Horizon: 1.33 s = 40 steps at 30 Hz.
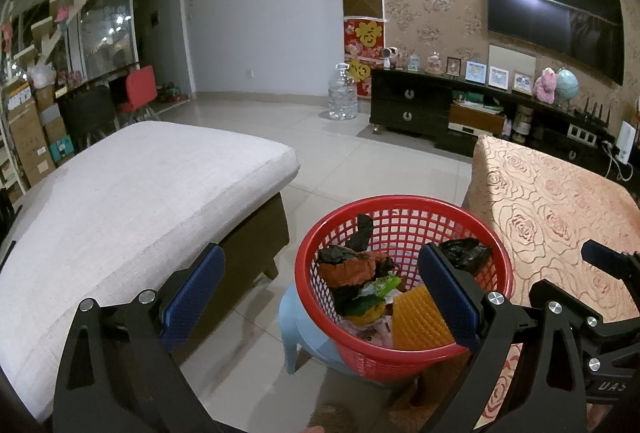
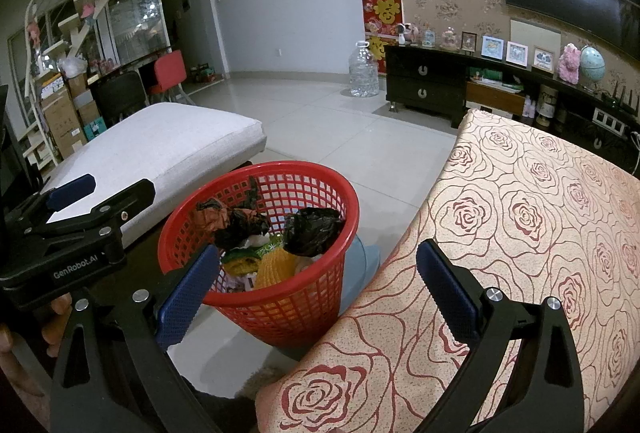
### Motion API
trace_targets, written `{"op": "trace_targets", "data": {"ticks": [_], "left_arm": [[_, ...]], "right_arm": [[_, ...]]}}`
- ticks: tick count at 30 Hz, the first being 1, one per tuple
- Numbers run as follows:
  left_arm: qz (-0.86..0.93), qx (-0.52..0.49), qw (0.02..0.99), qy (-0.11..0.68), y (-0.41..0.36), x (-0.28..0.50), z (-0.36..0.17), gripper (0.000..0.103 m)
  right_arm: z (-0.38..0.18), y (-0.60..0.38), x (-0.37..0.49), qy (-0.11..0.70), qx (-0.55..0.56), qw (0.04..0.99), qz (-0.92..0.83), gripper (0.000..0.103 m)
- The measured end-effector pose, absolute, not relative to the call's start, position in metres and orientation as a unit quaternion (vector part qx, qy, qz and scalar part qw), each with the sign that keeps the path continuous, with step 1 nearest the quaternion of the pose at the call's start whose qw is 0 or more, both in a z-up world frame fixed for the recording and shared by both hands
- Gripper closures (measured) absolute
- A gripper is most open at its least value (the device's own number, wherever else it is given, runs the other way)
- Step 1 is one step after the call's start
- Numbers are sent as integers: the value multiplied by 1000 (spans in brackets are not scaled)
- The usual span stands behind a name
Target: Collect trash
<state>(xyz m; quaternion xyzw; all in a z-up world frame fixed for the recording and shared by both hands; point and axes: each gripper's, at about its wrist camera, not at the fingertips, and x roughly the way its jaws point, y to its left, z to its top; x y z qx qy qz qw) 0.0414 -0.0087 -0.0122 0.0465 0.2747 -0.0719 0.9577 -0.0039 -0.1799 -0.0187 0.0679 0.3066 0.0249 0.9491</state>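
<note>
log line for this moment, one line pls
left gripper open, empty | right gripper open, empty | red basket on blue stool, holds black bag and other trash | rose-print cloth bare

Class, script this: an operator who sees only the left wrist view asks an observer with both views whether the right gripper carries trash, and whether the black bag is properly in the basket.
Operator: I see only an edge of the right gripper. Is it carrying anything?
Observer: No. Its fingers are spread wide with nothing between them, and it is over the rose-patterned cloth.
Operator: A finger of the left gripper hides part of the black bag. Is the bag inside the red basket?
Observer: Yes. In the right wrist view the whole bag shows, crumpled and lying within the rim on the cloth's side.
</note>
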Motion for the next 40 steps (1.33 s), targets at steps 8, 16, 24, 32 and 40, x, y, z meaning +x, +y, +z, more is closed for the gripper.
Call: {"op": "trace_targets", "data": {"ticks": [8, 16, 24, 32, 40], "left_arm": [[-71, 44, 958, 275, -8, 39, -14, 9], [-73, 41, 958, 276, -8, 38, -14, 9], [-72, 41, 958, 275, -7, 40, -10, 9], [-72, 37, 954, 288, -7, 42, -9, 9], [-84, 16, 948, 306, -10, 45, -12, 9]], "right_arm": [[-19, -180, -4, 307, 67, 949, 25, 7], [-20, -180, -4, 308, 67, 949, 25, 7], [-27, -185, -8, 313, 72, 947, 25, 7], [-30, -194, -12, 317, 76, 945, 20, 7], [-37, -220, -24, 324, 79, 943, -5, 7]]}}
